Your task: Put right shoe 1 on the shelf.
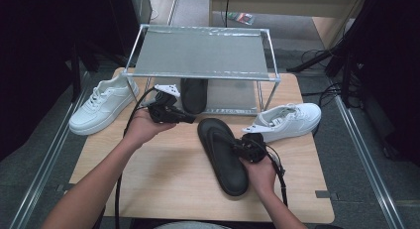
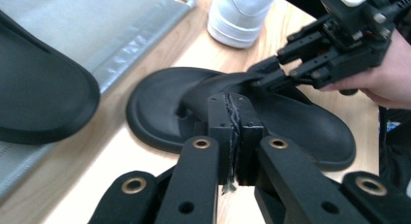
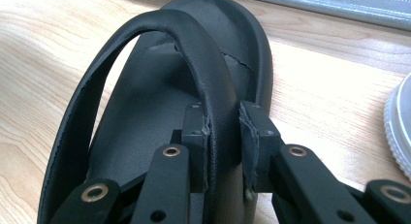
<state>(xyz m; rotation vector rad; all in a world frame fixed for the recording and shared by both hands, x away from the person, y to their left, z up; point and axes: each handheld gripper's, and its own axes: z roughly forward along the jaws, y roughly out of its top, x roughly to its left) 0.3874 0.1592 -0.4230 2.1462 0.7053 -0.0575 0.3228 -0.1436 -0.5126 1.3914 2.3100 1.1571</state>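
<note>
The black flip-flop [image 1: 222, 154] lies near the table's [image 1: 163, 184] front-right edge, toe toward the shoe rack [image 1: 200, 53]. The right gripper [image 3: 224, 136] pinches its strap between 2 pads, probably to lift it; the left gripper [image 2: 234, 132], jaws pressed together on nothing, hovers beside it.

Flip-flop [image 1: 222, 154] on table [image 1: 163, 169] before rack [image 1: 200, 53]; sneakers [image 1: 101, 104] [image 1: 287, 121] flank it

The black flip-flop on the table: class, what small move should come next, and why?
Probably lift it toward the rack. The right hand-held gripper has its jaws around the black flip-flop's strap, and its mate already sits on the rack's lower shelf. The left hand-held gripper is shut and empty.
</note>
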